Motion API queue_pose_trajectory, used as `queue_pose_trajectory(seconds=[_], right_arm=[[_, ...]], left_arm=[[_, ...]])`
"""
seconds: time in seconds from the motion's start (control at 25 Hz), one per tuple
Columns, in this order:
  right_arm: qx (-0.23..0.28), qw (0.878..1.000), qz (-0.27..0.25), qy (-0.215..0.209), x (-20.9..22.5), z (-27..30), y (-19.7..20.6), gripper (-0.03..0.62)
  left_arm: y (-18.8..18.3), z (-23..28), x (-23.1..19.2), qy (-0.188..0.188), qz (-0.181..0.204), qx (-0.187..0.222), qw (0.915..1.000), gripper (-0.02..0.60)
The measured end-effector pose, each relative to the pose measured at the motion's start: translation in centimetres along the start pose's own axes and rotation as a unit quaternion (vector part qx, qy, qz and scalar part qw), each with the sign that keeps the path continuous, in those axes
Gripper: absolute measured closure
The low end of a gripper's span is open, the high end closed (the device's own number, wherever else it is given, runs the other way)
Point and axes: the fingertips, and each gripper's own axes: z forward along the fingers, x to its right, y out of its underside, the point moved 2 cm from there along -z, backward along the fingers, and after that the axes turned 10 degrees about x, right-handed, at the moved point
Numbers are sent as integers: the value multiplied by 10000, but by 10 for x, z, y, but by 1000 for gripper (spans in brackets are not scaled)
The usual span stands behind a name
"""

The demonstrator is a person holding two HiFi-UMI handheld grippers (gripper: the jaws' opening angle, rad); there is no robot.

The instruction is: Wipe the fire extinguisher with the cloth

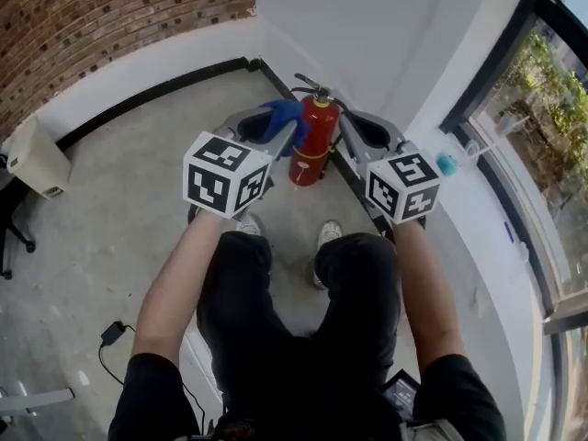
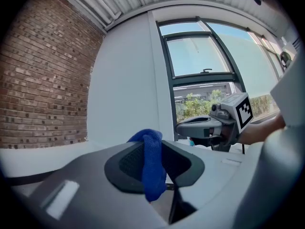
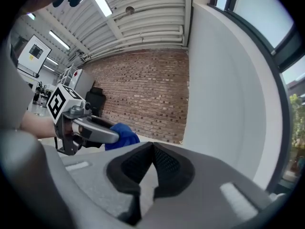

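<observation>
A red fire extinguisher [image 1: 313,141] with a black valve and a yellow band stands upright on the floor in the corner of the room. My left gripper [image 1: 287,127] is shut on a blue cloth [image 1: 282,118], which bulges out between its pads just left of the extinguisher's top. The blue cloth [image 2: 152,165] hangs folded between the black pads [image 2: 127,163] in the left gripper view. My right gripper [image 1: 347,129] is shut with nothing in it, right of the extinguisher. Its pads [image 3: 167,163] meet at the tips in the right gripper view, where the left gripper [image 3: 116,136] and cloth [image 3: 123,135] show.
White walls [image 1: 367,26] meet behind the extinguisher, with a black skirting. A window [image 1: 542,118] runs along the right. A brick wall [image 1: 101,16] is at the far left. A beige box [image 1: 37,159] and a black cable with adapter [image 1: 112,333] lie on the concrete floor. My shoes [image 1: 328,237] stand close behind the extinguisher.
</observation>
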Motion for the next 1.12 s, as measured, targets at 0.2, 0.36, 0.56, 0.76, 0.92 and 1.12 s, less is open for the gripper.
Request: queue_pose_trajectory(seconds=[0.2,0.36,0.56,0.76,0.92,1.12], right_arm=[[-76,9997,-132,-213,23,27,12,591],[-183,9987,-209,-427,43,46,29,591],[-267,9977,-57,-616,81,70,55,591],[-312,9967,143,-733,113,88,87,591],[-476,9965,380,-571,138,105,125,591],[-572,9954,599,-476,160,117,163,591]], left_arm=[[11,25,-18,-46,44,-194,9998,483],[27,53,-31,-71,55,-363,9993,483],[52,95,-49,-171,59,-660,9977,483],[82,130,-60,-200,7,-950,9953,483],[107,158,-78,-256,-37,-1119,9934,483],[131,182,-90,-273,-119,-1182,9925,483]])
